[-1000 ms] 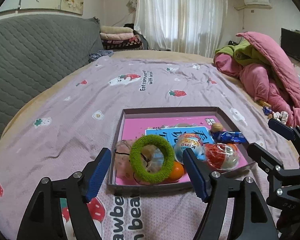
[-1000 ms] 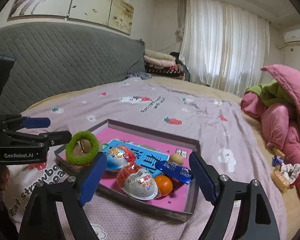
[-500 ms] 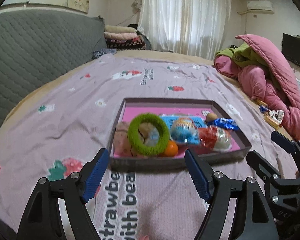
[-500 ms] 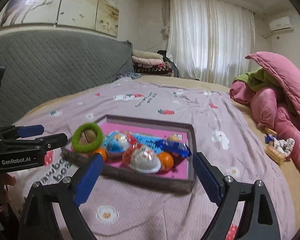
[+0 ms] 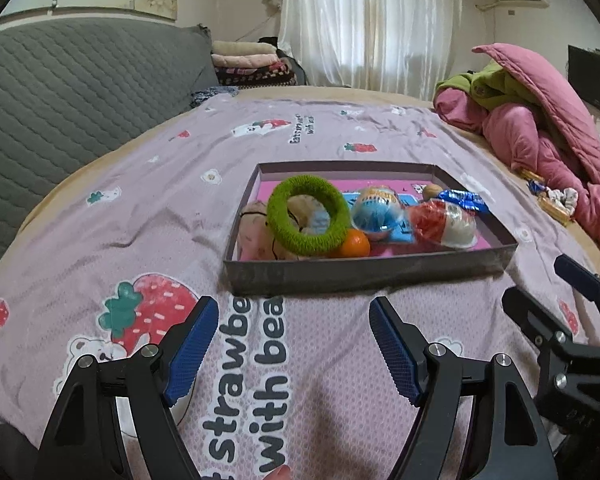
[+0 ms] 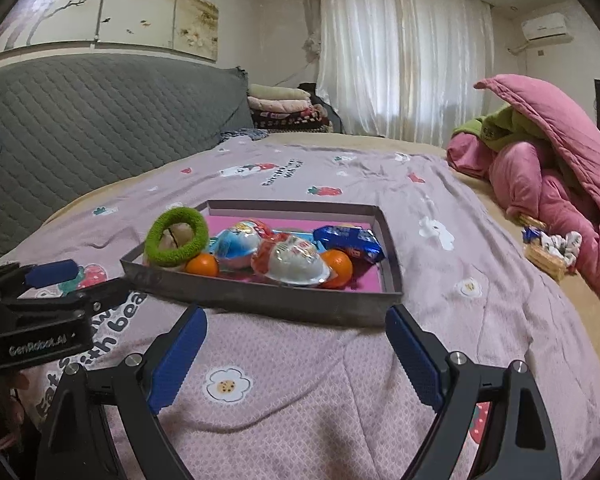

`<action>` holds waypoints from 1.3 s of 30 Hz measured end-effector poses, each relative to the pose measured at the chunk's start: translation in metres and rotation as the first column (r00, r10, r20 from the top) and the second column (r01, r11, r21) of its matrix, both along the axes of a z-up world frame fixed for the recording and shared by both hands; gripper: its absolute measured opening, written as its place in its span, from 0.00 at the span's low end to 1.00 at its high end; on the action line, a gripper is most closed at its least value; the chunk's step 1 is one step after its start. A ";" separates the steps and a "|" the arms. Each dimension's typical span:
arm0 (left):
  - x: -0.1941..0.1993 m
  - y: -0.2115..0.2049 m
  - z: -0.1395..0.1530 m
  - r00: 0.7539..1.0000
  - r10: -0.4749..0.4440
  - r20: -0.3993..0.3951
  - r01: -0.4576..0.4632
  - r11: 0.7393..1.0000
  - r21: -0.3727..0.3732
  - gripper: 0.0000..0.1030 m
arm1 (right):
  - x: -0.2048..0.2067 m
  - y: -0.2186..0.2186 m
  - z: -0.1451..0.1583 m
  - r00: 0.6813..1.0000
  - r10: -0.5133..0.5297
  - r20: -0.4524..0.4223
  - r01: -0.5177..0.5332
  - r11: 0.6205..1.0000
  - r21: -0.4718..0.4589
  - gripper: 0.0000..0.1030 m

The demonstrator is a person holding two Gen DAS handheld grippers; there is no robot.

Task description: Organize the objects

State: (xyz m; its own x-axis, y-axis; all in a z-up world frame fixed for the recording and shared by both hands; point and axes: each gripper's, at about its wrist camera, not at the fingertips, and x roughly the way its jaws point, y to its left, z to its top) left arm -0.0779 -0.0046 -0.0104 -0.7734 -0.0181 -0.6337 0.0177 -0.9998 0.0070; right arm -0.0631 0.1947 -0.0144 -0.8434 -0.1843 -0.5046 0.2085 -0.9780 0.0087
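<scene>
The tray [image 5: 364, 272] sits on the bed [image 5: 148, 216] ahead of both claws, well apart from the pink quilt [image 6: 556, 168] heaped at the right. In it a green ring [image 5: 308, 216] leans on a pale soft toy [image 5: 256, 228] at the near left corner, two oranges [image 6: 202, 265] lie along the near wall, two wrapped eggs [image 6: 296, 260] rest in the middle touching each other, a blue wrapper [image 6: 350, 242] lies toward the far right, and a small brown nut [image 5: 432, 190] shows at the back. The left claw [image 5: 292, 344] stands wide with nothing between its blue pads, short of the near wall; the right claw [image 6: 296, 354] is likewise spread and empty, just before the tray's near right corner. The ring looks light and spongy, so it should squash a little and grip well; I would pinch it across its upper arc, which stands clear of the rest. The oranges seem firm but round and apt to roll, so take them across the middle. The eggs look like thin plastic under slick film, likely light and easy to dent or squirt out, so close gently on the widest part. The wrapper is flat and crinkly, best nipped at a raised edge. The tray seems stiff card, light; its near wall is the obvious hold
</scene>
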 end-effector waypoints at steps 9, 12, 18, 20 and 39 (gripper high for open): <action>0.006 0.000 -0.014 1.000 -0.008 -0.001 0.008 1.000 -0.001 0.77 | 0.000 -0.001 -0.016 0.999 -0.008 0.050 0.008 1.000 0.001 0.88; 0.010 0.000 -0.019 1.000 -0.011 0.000 0.011 1.000 0.005 0.77 | 0.003 -0.004 -0.020 0.998 -0.008 0.059 0.007 1.000 0.010 0.88; 0.014 0.000 -0.029 1.000 -0.017 0.024 0.017 1.000 0.024 0.77 | 0.011 -0.009 -0.019 0.999 -0.009 0.046 0.008 1.000 0.019 0.88; 0.018 0.001 -0.030 1.000 -0.015 0.020 0.015 1.000 0.016 0.77 | 0.013 -0.009 -0.020 0.999 -0.011 0.052 0.010 1.000 0.021 0.88; 0.031 0.006 -0.036 0.999 -0.040 0.014 0.040 0.999 0.022 0.77 | 0.025 -0.001 -0.035 0.993 -0.048 0.110 0.046 0.999 0.022 0.88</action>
